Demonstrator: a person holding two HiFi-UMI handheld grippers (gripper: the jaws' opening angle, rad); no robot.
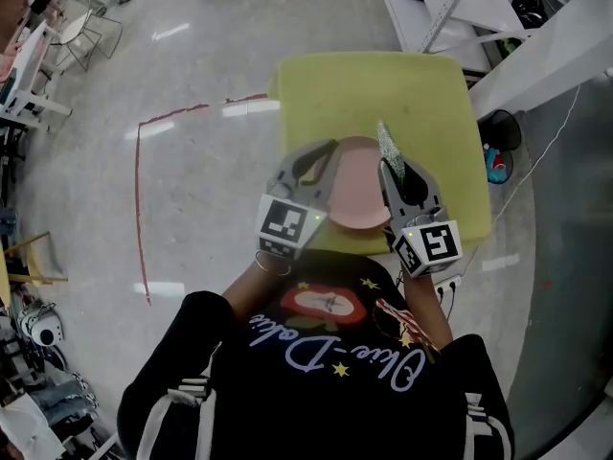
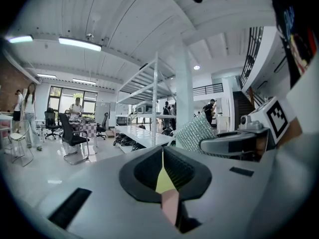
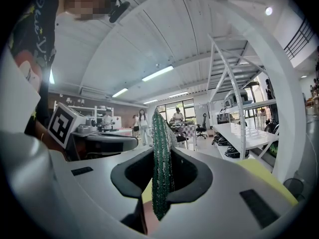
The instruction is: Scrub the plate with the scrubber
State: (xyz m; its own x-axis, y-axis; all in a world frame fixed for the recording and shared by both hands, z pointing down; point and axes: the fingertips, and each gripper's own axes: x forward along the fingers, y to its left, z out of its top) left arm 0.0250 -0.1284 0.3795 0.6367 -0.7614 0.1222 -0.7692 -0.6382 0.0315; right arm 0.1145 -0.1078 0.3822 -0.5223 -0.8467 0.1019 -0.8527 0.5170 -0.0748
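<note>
**Over the bench: both items gripped, scrubbing pending**

Your left tongs [image 1: 321,161] are clamped on the left rim of the pink plate [image 1: 356,192], over the yellow bench [image 1: 316,89]. Your right tongs [image 1: 395,169] are clamped on the scrubber [image 1: 388,142], at the plate's right edge. Judged status: pickup complete; scrubbing remains.

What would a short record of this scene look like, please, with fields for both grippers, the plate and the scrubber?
left gripper: shut on the left rim of the pink plate
right gripper: shut on the green scrubber, held edge-up between its jaws
plate position: over the yellow-green table, between the two grippers
scrubber position: at the plate's right edge; contact cannot be told
</note>
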